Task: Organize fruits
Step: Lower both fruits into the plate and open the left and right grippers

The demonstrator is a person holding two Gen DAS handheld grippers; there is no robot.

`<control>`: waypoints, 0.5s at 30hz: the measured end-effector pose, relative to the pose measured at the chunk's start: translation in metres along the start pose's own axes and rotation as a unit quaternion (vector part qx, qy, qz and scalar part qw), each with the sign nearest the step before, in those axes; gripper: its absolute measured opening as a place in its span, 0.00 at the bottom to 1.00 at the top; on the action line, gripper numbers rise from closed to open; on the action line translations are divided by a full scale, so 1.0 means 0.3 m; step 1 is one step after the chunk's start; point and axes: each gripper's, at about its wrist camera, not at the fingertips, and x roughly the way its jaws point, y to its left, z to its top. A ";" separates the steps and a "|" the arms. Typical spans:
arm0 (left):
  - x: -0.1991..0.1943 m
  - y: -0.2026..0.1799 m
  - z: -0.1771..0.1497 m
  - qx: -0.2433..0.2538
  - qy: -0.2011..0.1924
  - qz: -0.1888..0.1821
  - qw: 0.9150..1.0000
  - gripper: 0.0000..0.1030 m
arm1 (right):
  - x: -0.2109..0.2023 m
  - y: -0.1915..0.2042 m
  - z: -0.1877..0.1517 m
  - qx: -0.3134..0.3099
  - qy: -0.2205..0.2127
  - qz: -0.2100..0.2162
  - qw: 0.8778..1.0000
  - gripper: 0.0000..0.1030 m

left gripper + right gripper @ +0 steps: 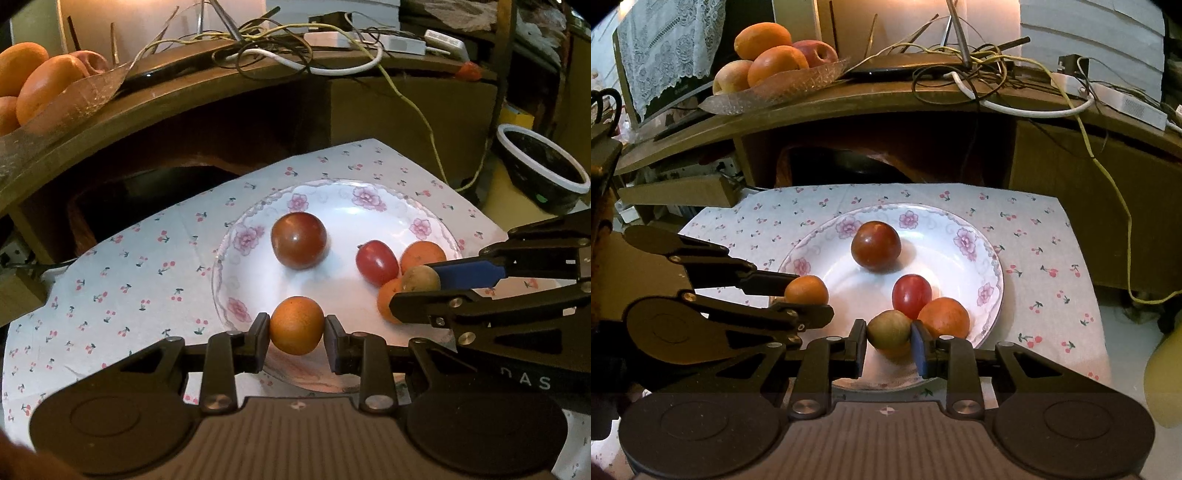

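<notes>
**Two claws, each closed on a small fruit over the flowered plate**

Two surfaces fill the scene: a wooden shelf (886,99) at the back, strewn with cables (979,70), and below it a counter under a cherry-print cloth (1045,236). On the shelf's left end a glass dish (783,86) holds oranges and apples. A white plate (960,218) with pink flowers sits mid-cloth. On it lie a dark red plum (876,245) toward the far side, a smaller red fruit (911,295) and an orange fruit (943,317) touching each other near the right rim. The left claw (297,334) grips a small orange fruit (296,325) at the plate's near-left edge, pads pressed on both sides. The right claw (889,341) grips a greenish-brown fruit (888,328) just beside the orange one; whether it rests on the plate I cannot tell.
</notes>
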 end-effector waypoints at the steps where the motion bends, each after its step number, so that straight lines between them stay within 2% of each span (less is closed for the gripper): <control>1: 0.002 0.005 0.003 -0.004 -0.001 0.001 1.000 0.35 | 0.003 -0.001 0.003 0.000 -0.002 0.000 1.000 0.29; 15: -0.011 0.046 0.012 -0.035 -0.009 -0.005 0.999 0.36 | 0.039 -0.002 0.042 0.009 -0.011 -0.003 1.000 0.29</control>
